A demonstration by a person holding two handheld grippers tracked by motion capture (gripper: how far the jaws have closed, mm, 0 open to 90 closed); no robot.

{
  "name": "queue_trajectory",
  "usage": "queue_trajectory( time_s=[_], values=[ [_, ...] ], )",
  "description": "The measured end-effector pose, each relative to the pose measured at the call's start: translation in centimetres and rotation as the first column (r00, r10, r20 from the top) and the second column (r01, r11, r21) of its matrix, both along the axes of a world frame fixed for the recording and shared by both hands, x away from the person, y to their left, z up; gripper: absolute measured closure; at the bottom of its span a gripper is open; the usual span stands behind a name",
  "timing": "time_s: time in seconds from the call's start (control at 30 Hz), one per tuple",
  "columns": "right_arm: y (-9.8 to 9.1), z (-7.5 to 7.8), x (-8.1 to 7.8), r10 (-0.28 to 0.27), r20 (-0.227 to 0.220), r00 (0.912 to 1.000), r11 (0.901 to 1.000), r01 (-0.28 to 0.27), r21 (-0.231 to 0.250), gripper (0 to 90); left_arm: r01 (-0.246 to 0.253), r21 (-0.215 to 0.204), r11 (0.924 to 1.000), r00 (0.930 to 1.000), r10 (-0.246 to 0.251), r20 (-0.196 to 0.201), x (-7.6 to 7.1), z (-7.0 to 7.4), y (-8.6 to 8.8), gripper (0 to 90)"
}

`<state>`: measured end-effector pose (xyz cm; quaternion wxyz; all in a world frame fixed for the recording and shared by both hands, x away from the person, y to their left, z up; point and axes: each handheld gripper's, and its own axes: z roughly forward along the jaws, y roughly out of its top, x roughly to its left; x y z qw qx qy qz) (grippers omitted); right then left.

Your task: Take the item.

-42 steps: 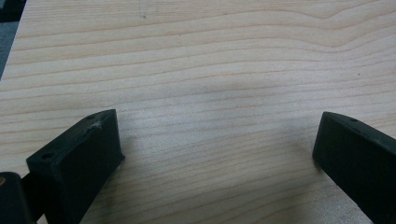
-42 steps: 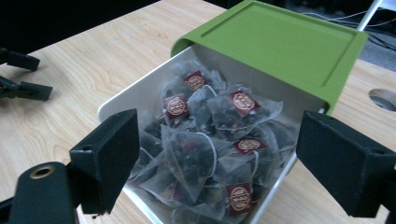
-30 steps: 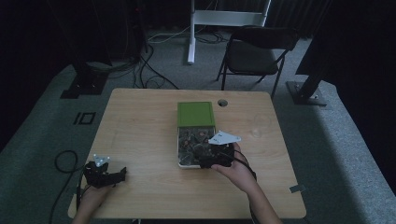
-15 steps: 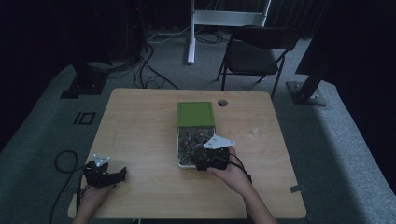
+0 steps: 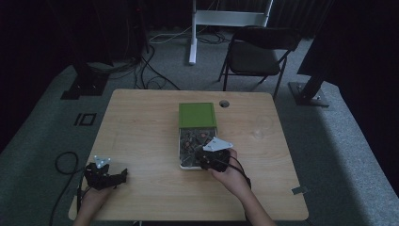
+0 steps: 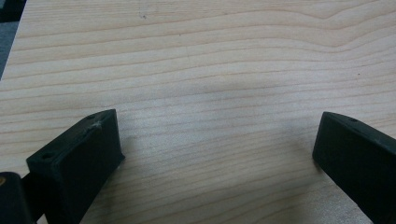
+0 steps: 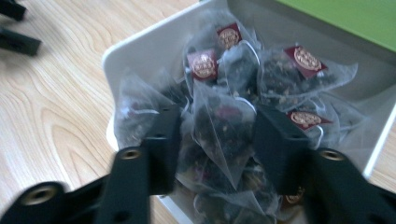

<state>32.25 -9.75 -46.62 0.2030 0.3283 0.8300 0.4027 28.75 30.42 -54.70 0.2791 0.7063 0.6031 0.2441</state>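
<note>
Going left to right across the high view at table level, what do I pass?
Left gripper at the table's near-left corner → bare wood → white box of tea bags with its green lid → right gripper over the box's near end → bare wood to the right edge.

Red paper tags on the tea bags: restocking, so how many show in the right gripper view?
4, maybe more hidden: two upper-middle, one upper right, one mid-right.

Pale wooden table (image 6: 210,70) with visible grain and a smooth matt finish. White box (image 7: 154,44) with a smooth, slightly glossy wall and a matt green lid (image 5: 197,114). Translucent mesh tea bags (image 7: 224,126) with glossy red paper tags (image 7: 202,64). Black matt plastic gripper (image 6: 215,149) jaws.
</note>
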Motion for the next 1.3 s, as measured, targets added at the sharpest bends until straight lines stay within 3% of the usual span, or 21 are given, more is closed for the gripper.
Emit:
queue_trajectory(
  time_s=[0.13,0.27,0.47,0.53,0.87,1.3],
  values=[
    [-0.1,-0.2,0.2,-0.025,-0.020,0.9995,0.9995,0.025,0.018,59.6,0.000,0.000,1.0000,1.0000,0.000,0.000,0.0,0.0,0.0,1.7],
    [-0.1,-0.6,0.4,-0.033,-0.041,0.9986,0.9994,0.034,0.005,65.0,0.000,0.000,1.0000,1.0000,0.000,0.000,0.0,0.0,0.0,1.7],
    [-0.6,-0.6,0.6,-0.036,-0.058,0.9977,0.9987,0.038,0.034,87.0,0.000,0.000,1.0000,1.0000,0.000,0.000,0.0,0.0,0.0,1.7],
    [-0.7,-0.5,0.6,-0.025,-0.064,0.9976,0.9990,0.027,0.036,89.8,0.000,0.000,1.0000,1.0000,0.000,0.000,0.0,0.0,0.0,1.7],
    [-0.8,0.0,0.3,0.006,-0.037,0.9993,0.9985,-0.004,0.055,90.0,0.000,0.000,1.0000,1.0000,0.000,0.000,0.0,0.0,0.0,1.7],
    [-1.1,2.3,-0.1,0.043,-0.012,0.9990,0.9886,-0.041,0.145,90.0,-0.001,-0.001,1.0000,1.0000,0.001,0.001,0.0,0.0,0.0,1.7]
  ],
)
